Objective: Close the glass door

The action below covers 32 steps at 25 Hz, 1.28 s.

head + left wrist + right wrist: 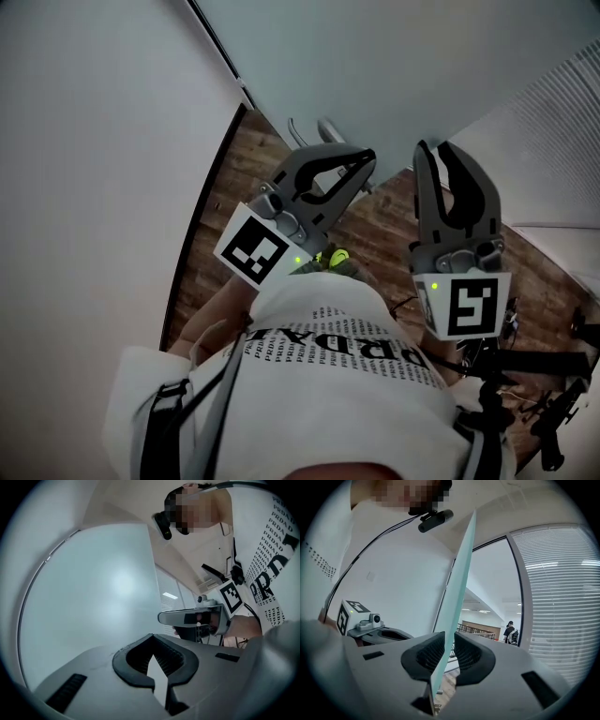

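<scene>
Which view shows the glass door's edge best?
The right gripper view: the glass door's edge runs up from between the right gripper's jaws. The left gripper view shows only its broad face; the head view, a pale surface.

Pale office corner with wood flooring
White wall fills the left; brown plank floor runs through the centre; slatted blinds at right, ceiling lights beyond.

— What carries everything here?
— A brown wood-plank floor.
— What lies on it?
— A black stand at the right, with thin cables just beside its legs. Well left of the stand is something yellow-green, too hidden to name.
</scene>
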{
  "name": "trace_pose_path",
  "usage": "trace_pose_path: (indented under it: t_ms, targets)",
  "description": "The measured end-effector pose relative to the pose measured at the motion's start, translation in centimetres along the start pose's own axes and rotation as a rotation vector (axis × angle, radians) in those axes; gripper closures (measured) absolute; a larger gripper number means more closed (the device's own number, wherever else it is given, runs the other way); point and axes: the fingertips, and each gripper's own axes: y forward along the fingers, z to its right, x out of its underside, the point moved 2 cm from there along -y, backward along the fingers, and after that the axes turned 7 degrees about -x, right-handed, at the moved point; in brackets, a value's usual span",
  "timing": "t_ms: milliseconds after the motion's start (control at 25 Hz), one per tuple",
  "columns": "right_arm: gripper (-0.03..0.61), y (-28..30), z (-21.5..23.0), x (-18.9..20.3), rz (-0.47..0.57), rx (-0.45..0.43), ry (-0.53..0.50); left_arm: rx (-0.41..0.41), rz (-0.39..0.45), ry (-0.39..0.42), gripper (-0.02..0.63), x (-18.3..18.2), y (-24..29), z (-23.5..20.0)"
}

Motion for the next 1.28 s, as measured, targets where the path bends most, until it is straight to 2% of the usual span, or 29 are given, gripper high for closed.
trace_pose_path:
  t_ms: [280, 520, 880, 1280]
  targets:
    - [0.523, 0.1, 0.1, -0.3, 0.007, 0.000, -0.008, 0.018, 0.019, 0.039, 0.614, -1.3, 0.5, 0.1]
    - [0.523, 0.8, -2.9, -0.4, 0.022, -0.104, -0.034, -0.054, 0.020, 0.035, 0.614, -0.6, -1.6, 0.0]
    - [0.523, 1.3, -3.8, -0.9, 0.040, -0.165, -0.078, -0.114, 0.079, 0.044, 0.614, -0.4, -2.2, -0.3]
    - [0.523, 0.6, -2.3, -0.4, 0.046, -0.135, -0.003, -0.061, 0.049, 0.038, 0.614, -0.8, -1.3, -0.4]
